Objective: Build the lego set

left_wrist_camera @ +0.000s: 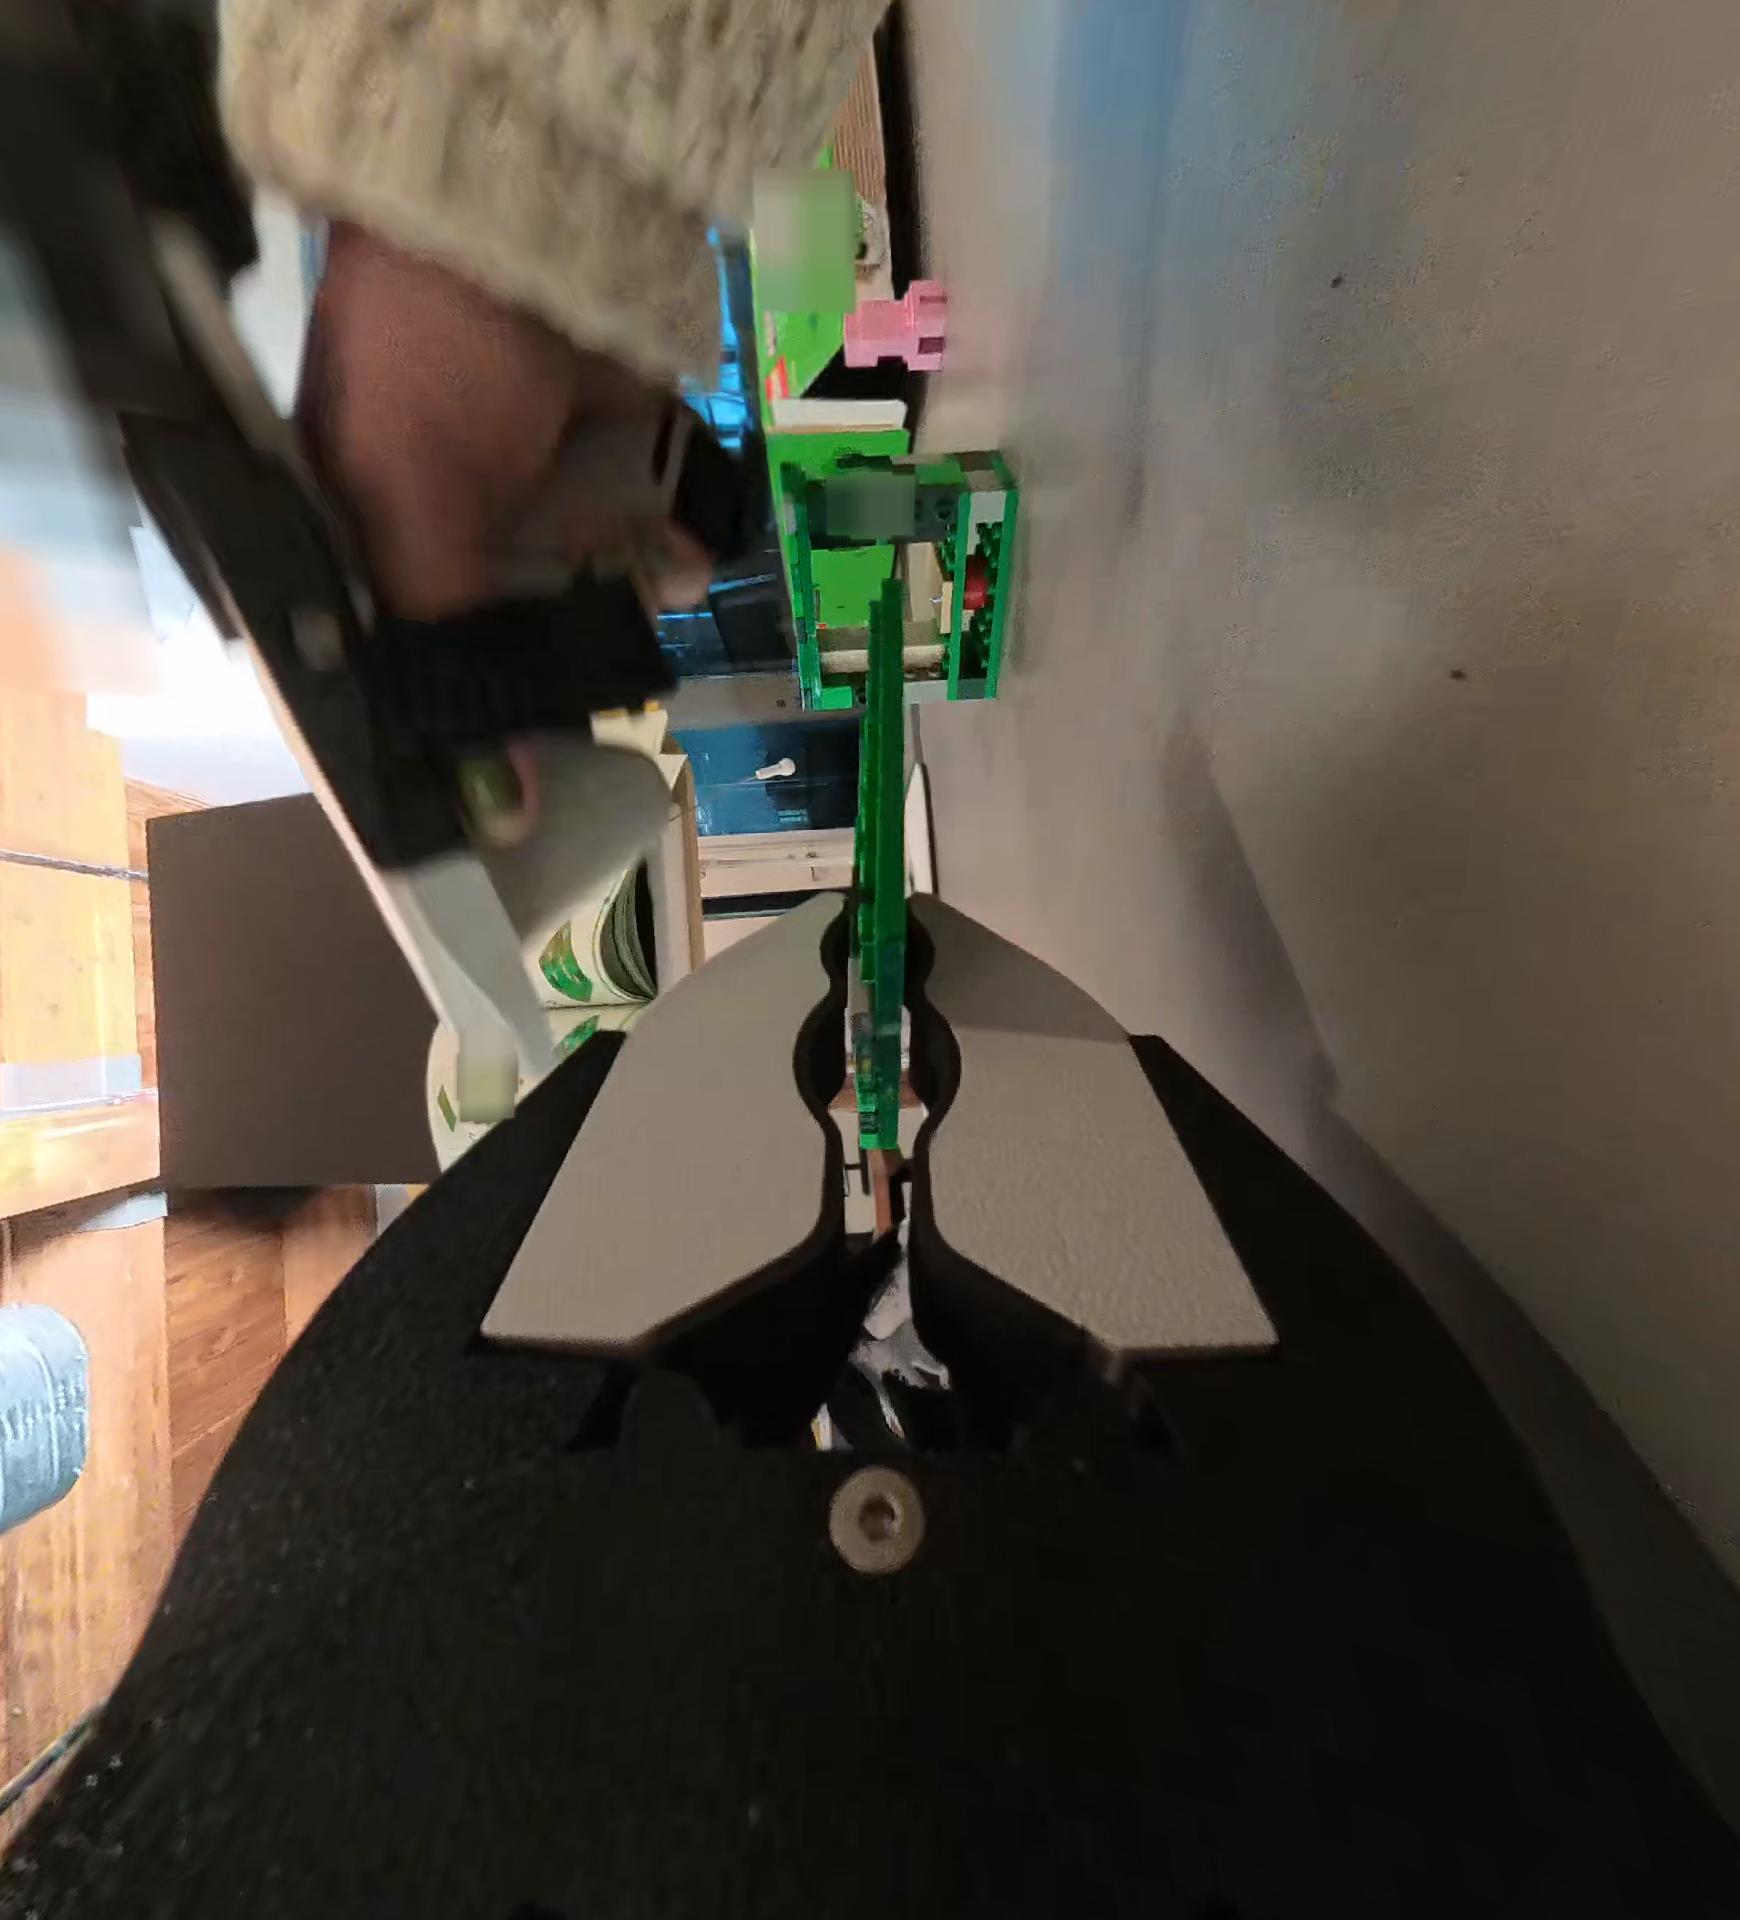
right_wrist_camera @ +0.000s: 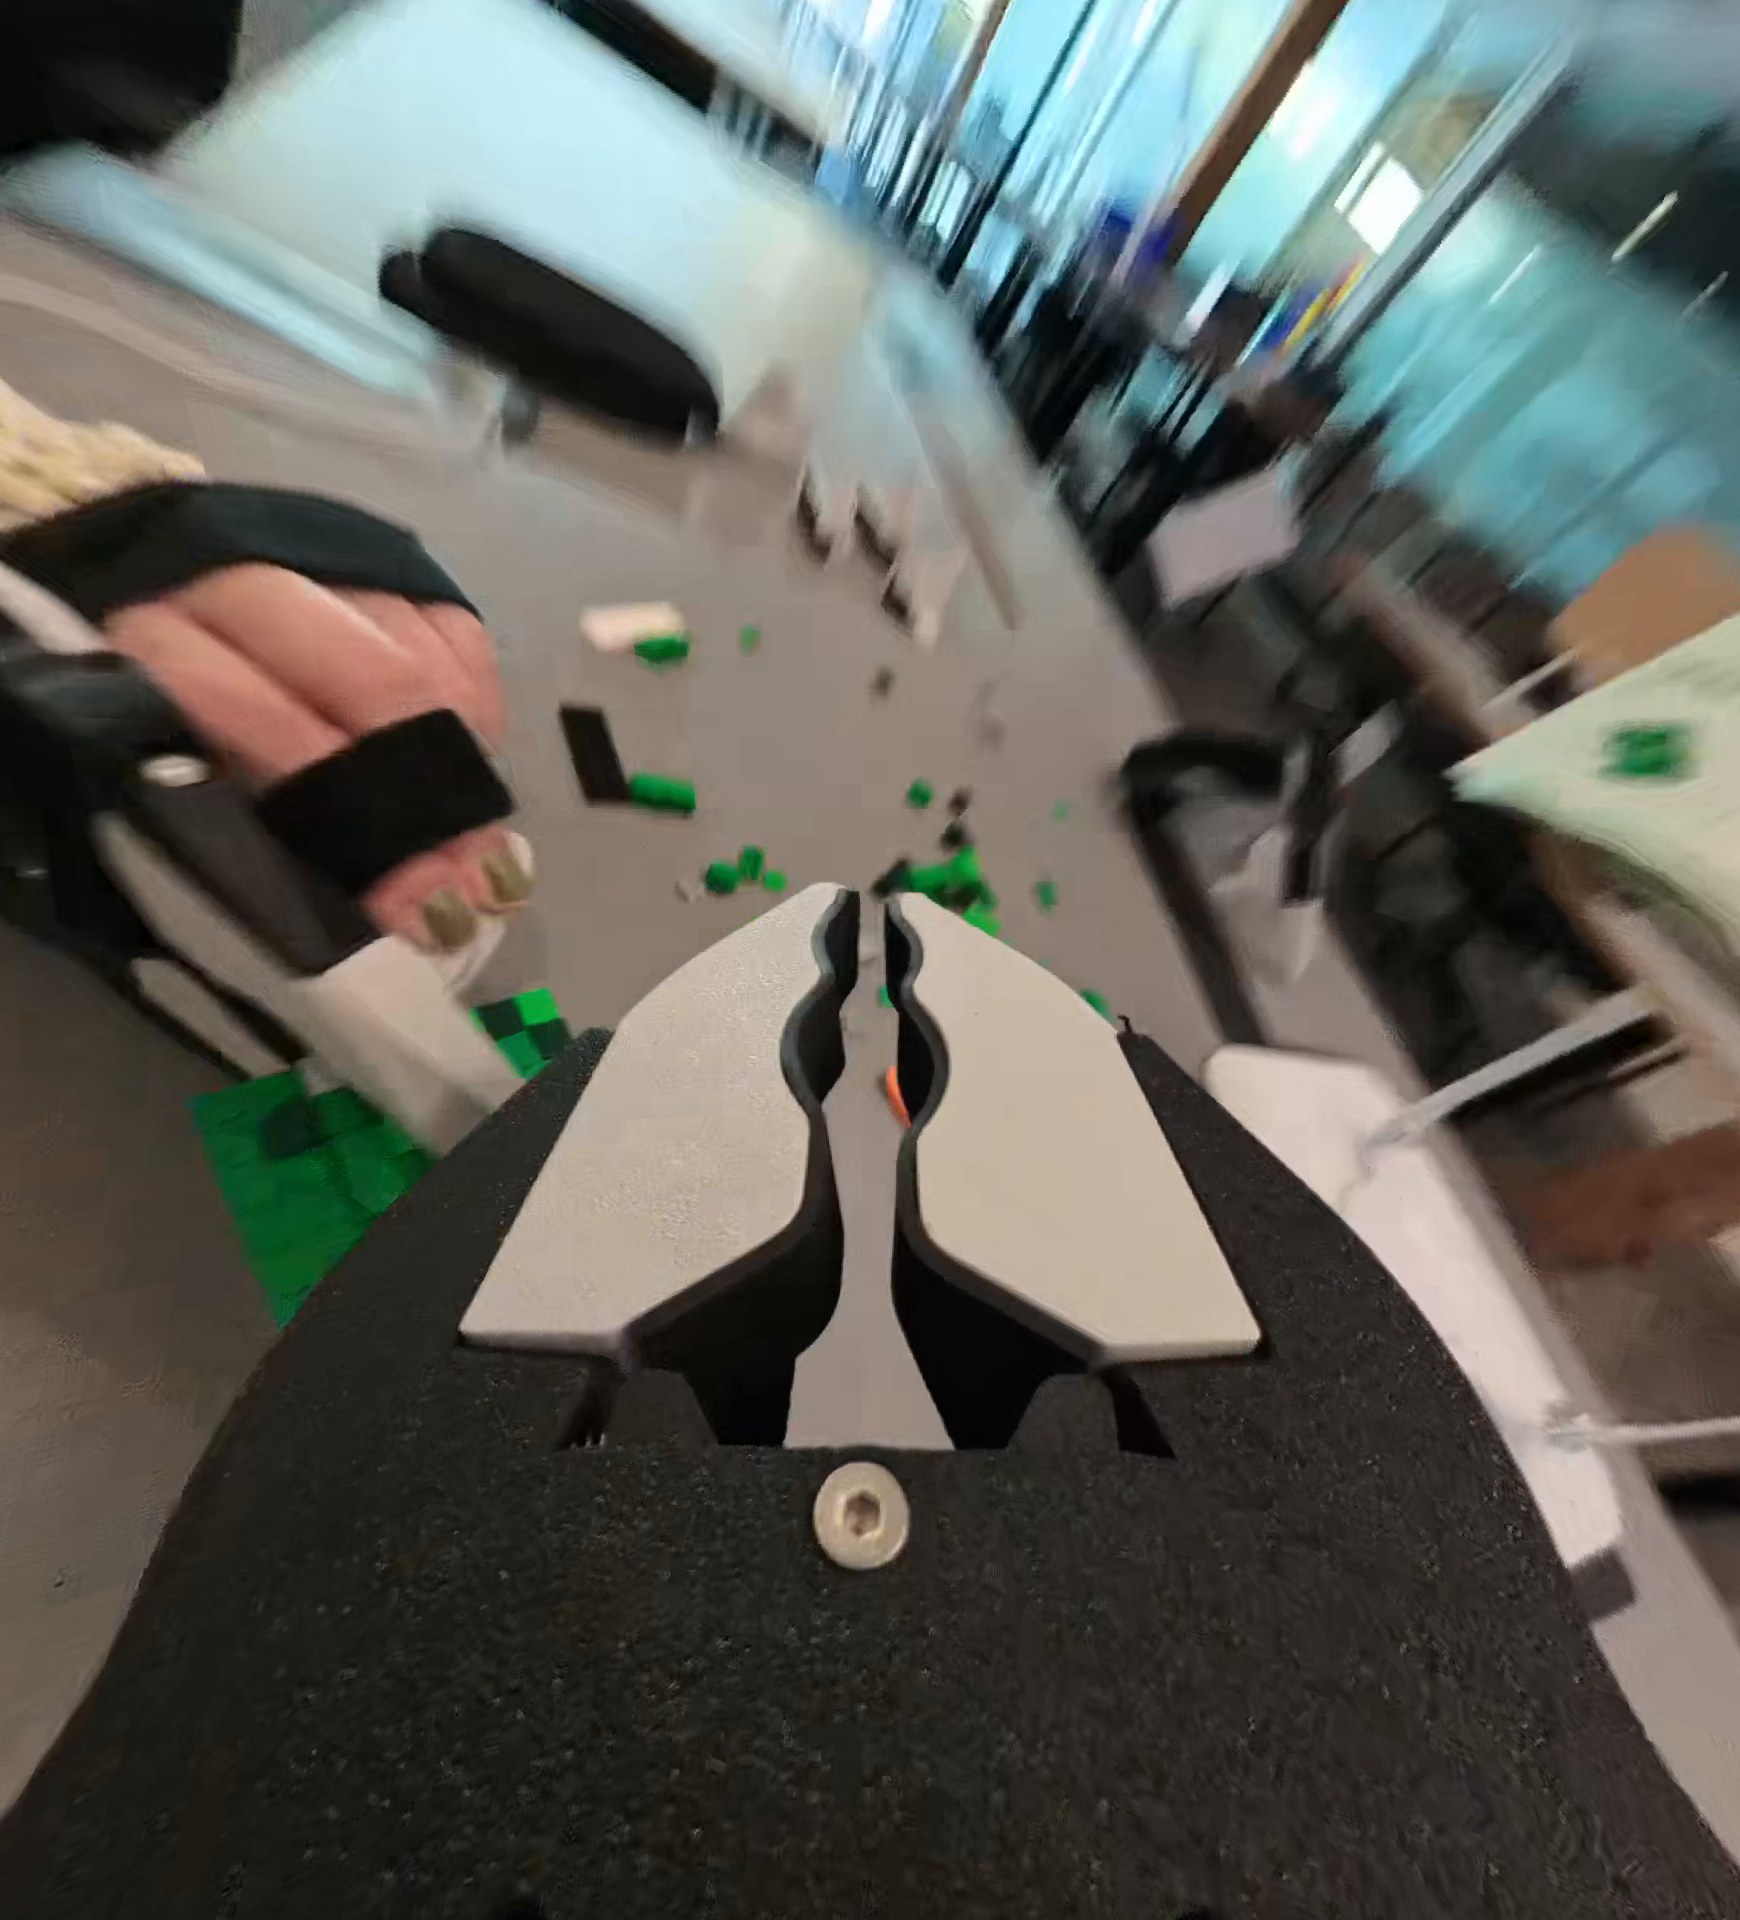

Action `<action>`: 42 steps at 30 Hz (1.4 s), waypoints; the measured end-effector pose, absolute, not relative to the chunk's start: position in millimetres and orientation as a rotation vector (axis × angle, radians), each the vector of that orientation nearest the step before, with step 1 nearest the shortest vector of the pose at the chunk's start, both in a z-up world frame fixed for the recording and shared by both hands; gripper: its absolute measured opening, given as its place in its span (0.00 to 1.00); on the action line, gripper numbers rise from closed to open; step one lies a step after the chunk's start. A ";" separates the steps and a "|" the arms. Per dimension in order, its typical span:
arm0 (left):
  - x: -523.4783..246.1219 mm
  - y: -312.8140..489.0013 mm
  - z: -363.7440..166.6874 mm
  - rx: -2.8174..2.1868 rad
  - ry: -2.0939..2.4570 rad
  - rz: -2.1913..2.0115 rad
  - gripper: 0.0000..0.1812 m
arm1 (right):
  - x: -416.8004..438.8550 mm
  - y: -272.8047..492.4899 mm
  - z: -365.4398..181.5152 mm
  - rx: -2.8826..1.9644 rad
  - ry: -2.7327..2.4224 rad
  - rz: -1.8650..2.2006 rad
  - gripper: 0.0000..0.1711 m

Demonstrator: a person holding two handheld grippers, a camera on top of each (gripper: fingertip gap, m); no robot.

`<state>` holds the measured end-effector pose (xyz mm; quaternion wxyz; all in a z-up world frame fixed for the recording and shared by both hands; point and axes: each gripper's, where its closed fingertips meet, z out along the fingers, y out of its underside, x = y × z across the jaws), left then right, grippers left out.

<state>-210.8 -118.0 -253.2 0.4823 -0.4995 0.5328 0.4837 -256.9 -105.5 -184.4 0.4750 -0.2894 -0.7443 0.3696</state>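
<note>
Meanwhile, left tongs (left_wrist_camera: 881, 935) clamp a green plate (left_wrist_camera: 881, 810) edgewise; right tongs (right_wrist_camera: 871, 914), nearly closed and empty, face scattered green bricks (right_wrist_camera: 949, 883).

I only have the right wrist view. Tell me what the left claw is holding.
Observer: The left claw is shut on a thin green plate, seen edge-on.
Operator: Say what lies ahead of it.
Observer: A green lego build stands on the grey table; the plate's far end overlaps it in the picture.
Operator: Report anything beyond that.
Observer: A pink lego animal stands farther along the table, apart from the build.
</note>
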 end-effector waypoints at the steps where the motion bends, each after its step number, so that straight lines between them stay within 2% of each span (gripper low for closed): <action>1: -211.2 -117.6 -252.5 -1.219 1.285 1.174 0.03 | -273.0 -104.1 -194.8 -0.804 -1.939 0.854 0.03; 8: -202.7 -122.6 -254.0 -1.183 1.283 1.154 0.04 | -335.3 -103.9 -252.0 -1.368 -2.480 0.742 0.05; 11: -192.2 -124.9 -256.4 -1.155 1.318 1.142 0.03 | -342.8 -134.3 -255.8 -1.278 -2.635 0.867 0.07; 17: -182.4 -124.9 -261.8 -1.143 1.366 1.137 0.03 | -331.6 -156.0 -297.8 -0.924 -2.832 0.612 0.12; 20: -181.6 -123.5 -262.3 -1.147 1.369 1.131 0.03 | -332.9 -155.0 -310.1 -0.935 -2.811 0.615 0.12; 25: -181.8 -121.2 -265.5 -1.167 1.377 1.125 0.03 | -340.8 -155.9 -310.6 -0.961 -2.769 0.667 0.12; 34: -180.1 -118.0 -270.5 -1.198 1.395 1.107 0.03 | -343.7 -151.9 -308.8 -0.869 -2.747 0.607 0.05; 38: -178.9 -116.4 -270.8 -1.192 1.406 1.111 0.03 | -324.9 -135.2 -270.5 -0.695 -2.683 0.614 0.04; 42: -180.6 -114.7 -267.6 -1.182 1.405 1.131 0.03 | -269.7 -112.5 -231.1 -0.494 -2.644 0.600 0.04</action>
